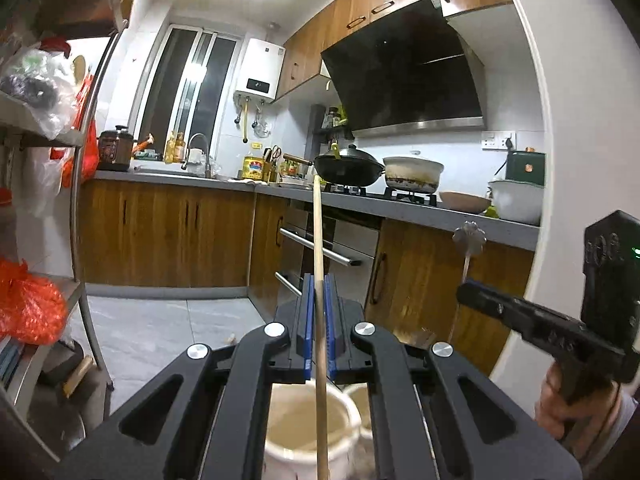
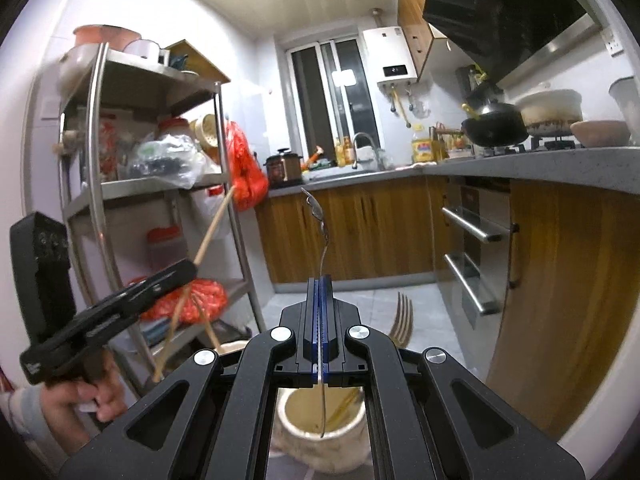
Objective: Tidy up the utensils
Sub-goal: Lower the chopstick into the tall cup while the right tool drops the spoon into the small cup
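Note:
In the left wrist view my left gripper (image 1: 319,286) is shut on a long wooden chopstick (image 1: 317,232) that stands upright. Its lower end drops toward a white holder (image 1: 280,440) just below the fingers. To the right, the right gripper (image 1: 472,292) grips a thin metal utensil (image 1: 469,238) with a flower-shaped end. In the right wrist view my right gripper (image 2: 320,284) is shut on that metal utensil (image 2: 318,212), whose lower end hangs in a cream holder (image 2: 296,436). A gold fork (image 2: 402,316) sticks up beside it. The left gripper (image 2: 188,270) holds the chopstick (image 2: 212,232) tilted, at left.
A steel shelf rack (image 2: 96,128) with bags and jars stands at left. Wooden cabinets and an oven with bar handles (image 2: 472,228) run along the right. The grey counter (image 1: 400,208) carries a wok, a pot and bowls. A person's hand (image 2: 84,400) holds the left gripper.

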The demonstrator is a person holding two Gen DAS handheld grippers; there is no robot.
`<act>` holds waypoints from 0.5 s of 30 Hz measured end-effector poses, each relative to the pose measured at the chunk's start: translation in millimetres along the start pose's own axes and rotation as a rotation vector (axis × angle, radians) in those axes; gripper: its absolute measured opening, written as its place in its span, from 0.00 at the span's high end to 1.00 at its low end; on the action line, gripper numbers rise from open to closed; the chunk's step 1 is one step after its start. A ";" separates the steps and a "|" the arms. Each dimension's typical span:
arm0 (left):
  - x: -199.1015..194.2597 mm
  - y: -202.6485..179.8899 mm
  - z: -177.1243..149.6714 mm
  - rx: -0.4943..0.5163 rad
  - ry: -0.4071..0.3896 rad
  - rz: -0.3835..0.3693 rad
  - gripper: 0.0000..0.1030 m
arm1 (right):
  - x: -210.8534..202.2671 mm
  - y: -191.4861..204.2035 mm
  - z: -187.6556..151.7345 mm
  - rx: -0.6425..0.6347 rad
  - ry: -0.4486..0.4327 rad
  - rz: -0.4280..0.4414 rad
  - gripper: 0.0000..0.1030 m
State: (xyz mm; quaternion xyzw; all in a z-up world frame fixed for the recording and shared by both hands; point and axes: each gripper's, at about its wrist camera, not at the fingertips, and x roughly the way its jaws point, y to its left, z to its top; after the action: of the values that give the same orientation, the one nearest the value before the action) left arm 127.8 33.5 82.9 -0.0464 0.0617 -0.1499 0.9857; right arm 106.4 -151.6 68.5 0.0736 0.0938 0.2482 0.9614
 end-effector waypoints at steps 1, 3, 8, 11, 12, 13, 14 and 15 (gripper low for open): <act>7.6 -2.3 -0.4 0.013 -0.001 0.008 0.95 | 3.1 -0.2 -2.2 0.001 0.002 -0.001 0.98; 21.4 -4.5 -1.6 0.039 0.002 0.015 0.95 | 10.6 -2.9 -9.2 0.003 0.012 0.004 0.98; 39.7 -3.4 -15.2 0.047 0.018 0.016 0.95 | 27.4 -7.0 -22.2 0.021 0.049 0.017 0.98; 42.2 0.9 -23.7 0.037 0.047 0.001 0.95 | 42.0 -5.0 -32.7 0.016 0.112 0.037 0.98; 42.4 2.3 -24.4 0.035 0.054 -0.006 0.95 | 47.6 -3.8 -37.3 0.013 0.143 0.045 0.98; 40.4 2.5 -27.3 0.040 0.060 -0.013 0.95 | 51.8 -2.9 -40.8 0.009 0.165 0.048 0.98; 36.2 3.9 -29.1 0.038 0.053 -0.020 0.95 | 56.3 -2.2 -45.0 0.006 0.188 0.049 0.98; 33.9 4.7 -29.8 0.037 0.053 -0.024 0.95 | 60.9 -1.4 -49.0 0.003 0.213 0.050 0.98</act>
State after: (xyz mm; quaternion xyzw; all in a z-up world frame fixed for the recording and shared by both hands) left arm 157.3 25.6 49.3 -0.0249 0.0845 -0.1639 0.9825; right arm 148.7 -118.3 11.8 0.0508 0.1938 0.2785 0.9393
